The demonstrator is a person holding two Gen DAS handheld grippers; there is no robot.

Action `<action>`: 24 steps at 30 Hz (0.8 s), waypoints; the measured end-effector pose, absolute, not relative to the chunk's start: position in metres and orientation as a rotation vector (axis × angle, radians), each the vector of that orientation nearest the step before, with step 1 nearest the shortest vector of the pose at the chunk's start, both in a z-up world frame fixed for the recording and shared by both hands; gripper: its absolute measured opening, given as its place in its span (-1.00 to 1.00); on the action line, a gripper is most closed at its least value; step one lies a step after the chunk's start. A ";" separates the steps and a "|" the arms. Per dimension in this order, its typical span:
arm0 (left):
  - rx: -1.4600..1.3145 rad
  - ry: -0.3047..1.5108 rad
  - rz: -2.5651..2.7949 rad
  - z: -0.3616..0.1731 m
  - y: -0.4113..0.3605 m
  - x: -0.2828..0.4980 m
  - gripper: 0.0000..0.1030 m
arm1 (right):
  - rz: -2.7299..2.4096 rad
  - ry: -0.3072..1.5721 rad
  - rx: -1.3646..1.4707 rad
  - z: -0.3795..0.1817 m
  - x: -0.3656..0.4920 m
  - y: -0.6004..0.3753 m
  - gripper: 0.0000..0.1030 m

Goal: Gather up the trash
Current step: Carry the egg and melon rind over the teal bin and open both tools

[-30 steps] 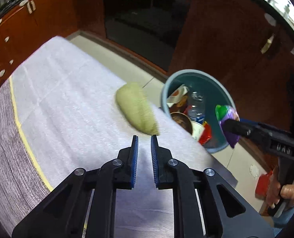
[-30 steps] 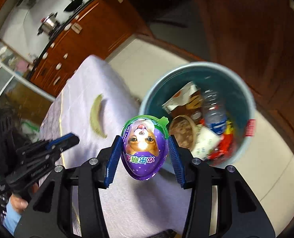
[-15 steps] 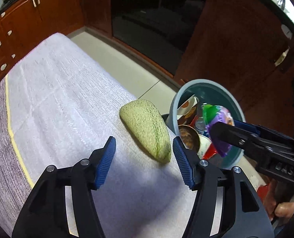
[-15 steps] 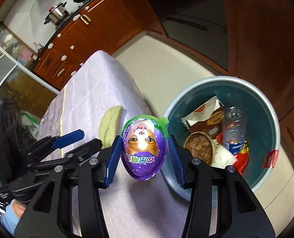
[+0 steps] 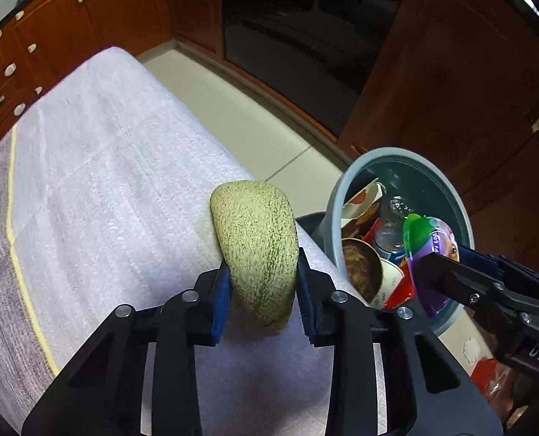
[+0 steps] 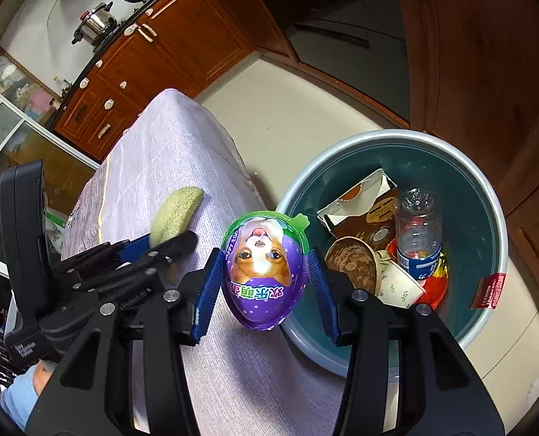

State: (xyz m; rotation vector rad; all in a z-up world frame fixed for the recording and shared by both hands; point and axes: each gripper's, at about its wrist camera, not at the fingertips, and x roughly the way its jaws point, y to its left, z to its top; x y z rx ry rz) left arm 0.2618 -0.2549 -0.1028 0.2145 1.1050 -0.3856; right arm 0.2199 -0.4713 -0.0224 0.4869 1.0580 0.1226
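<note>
The left gripper (image 5: 262,290) has its jaws closing around the melon rind (image 5: 256,250), whose lower end sits between the blue pads; they look to be touching its sides, so the pinch is about made. The rind lies on the white-covered table (image 5: 98,167), at the table edge nearest the bin (image 5: 462,210). So the step in hand is picking up the last loose piece of rubbish on this side while the other hand waits with its load.

The right gripper (image 6: 264,283) pinches a purple egg-shaped package (image 6: 264,272) printed with a dog's face, held at its widest part. It hangs over the table edge just beside the bin rim, not yet above the opening.

Next, I judge, the egg must be carried a little farther over the bin and let go, and the rind lifted clear of the cloth and brought the same way. The rind is curved and rough, so a firm squeeze low on it should hold, though it may swing.

In the bin lie a torn carton (image 6: 356,200), a clear bottle (image 6: 418,232), a brown-stained paper bowl (image 6: 353,265) and a paper cup (image 6: 400,283).

Whether the rind's underside has left the cloth cannot be told. The bin's base is cut off by the table edge, and a red scrap (image 6: 489,290) on its rim is too small to read.
</note>
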 end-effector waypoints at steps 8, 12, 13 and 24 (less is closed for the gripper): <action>0.282 1.032 -0.467 -0.071 -0.267 0.230 -0.45 | 0.130 1.013 0.509 -0.008 0.205 -0.484 -0.11; 0.303 1.010 -0.521 -0.060 -0.284 0.213 -0.47 | 0.115 0.984 0.522 0.003 0.193 -0.498 -0.11; 0.309 1.004 -0.534 -0.058 -0.288 0.209 -0.47 | 0.109 0.976 0.523 0.006 0.190 -0.502 -0.11; 0.353 0.992 -0.697 -0.049 -0.343 0.183 -0.47 | 0.005 0.918 0.560 0.022 0.154 -0.560 -0.11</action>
